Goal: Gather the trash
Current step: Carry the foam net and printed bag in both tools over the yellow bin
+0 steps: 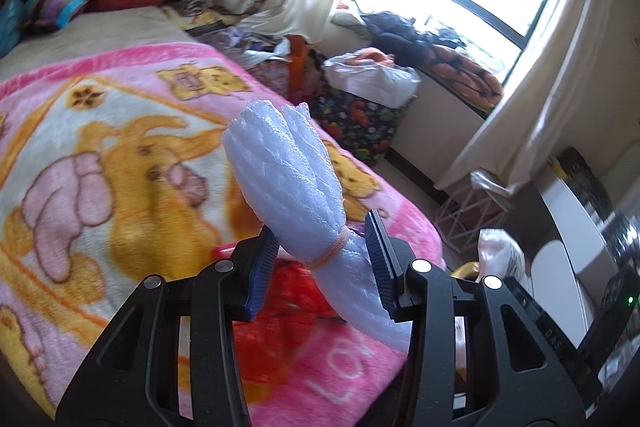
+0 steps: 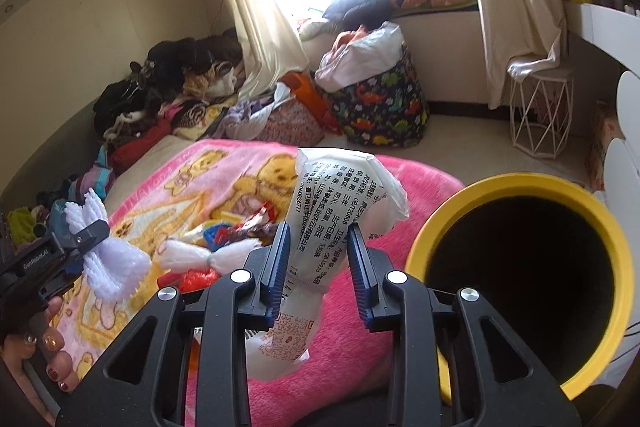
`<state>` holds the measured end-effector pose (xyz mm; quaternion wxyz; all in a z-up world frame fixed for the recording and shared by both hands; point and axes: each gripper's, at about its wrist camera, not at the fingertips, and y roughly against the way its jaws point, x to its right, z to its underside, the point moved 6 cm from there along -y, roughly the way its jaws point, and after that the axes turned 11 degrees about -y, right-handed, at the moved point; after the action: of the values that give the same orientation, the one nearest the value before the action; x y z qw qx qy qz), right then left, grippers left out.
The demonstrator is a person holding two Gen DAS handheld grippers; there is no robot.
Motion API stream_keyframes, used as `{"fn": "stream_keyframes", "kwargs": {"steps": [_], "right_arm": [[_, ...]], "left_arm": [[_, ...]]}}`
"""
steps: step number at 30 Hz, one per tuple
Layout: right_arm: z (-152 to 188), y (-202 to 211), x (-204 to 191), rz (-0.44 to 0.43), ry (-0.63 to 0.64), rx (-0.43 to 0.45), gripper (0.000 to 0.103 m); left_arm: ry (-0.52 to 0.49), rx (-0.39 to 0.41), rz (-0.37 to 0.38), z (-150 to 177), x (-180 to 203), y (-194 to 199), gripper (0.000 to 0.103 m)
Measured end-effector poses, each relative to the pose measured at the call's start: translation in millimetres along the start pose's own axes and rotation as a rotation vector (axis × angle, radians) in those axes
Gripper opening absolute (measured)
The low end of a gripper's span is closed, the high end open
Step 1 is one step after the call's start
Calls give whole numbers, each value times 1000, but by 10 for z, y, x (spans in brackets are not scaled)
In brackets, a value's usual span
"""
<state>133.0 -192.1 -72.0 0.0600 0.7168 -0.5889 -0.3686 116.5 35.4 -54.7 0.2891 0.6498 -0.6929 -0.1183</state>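
While the left tool (image 1: pixel 322 259) pinches a white foam-net bundle (image 1: pixel 288 163), the right tool (image 2: pixel 316 267) pinches a white printed plastic packet (image 2: pixel 340 195) beside the yellow-rimmed round bin (image 2: pixel 516 187) at the bed's (image 2: pixel 400 183) edge.

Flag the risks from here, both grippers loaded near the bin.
1. The left gripper pinches the foam netting bundle only at its banded waist; soft foam could slip out.
2. The right gripper holds the white wrapper beside the yellow bin, not over it; releasing now would probably drop it on the pink blanket.
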Motion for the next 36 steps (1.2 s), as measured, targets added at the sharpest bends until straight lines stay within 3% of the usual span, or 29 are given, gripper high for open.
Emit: {"fn": "stream_keyframes", "kwargs": {"steps": [9, 18, 19, 23, 27, 29, 35, 36], "right_arm": [[-233, 223, 328, 26, -32, 59, 11], [-232, 250, 861, 55, -126, 0, 12], [-215, 250, 885, 62, -127, -6, 14], [-152, 163, 875, 17, -146, -68, 57], [-126, -45, 810, -14, -155, -126, 70], [-103, -188, 794, -20, -165, -171, 75], [-69, -599, 843, -49, -249, -279, 75], [-74, -643, 850, -63, -262, -292, 58]], "left_arm": [[-73, -11, 62, -4, 498, -106, 36], [-127, -50, 91, 129, 856, -278, 36], [-132, -59, 94, 155, 897, -314, 36], [-142, -76, 106, 192, 984, -381, 36], [-160, -75, 107, 207, 1046, -369, 36], [-171, -74, 107, 214, 1060, -360, 36], [-210, -78, 127, 265, 1139, -303, 36], [-221, -77, 132, 279, 1166, -289, 36]]}}
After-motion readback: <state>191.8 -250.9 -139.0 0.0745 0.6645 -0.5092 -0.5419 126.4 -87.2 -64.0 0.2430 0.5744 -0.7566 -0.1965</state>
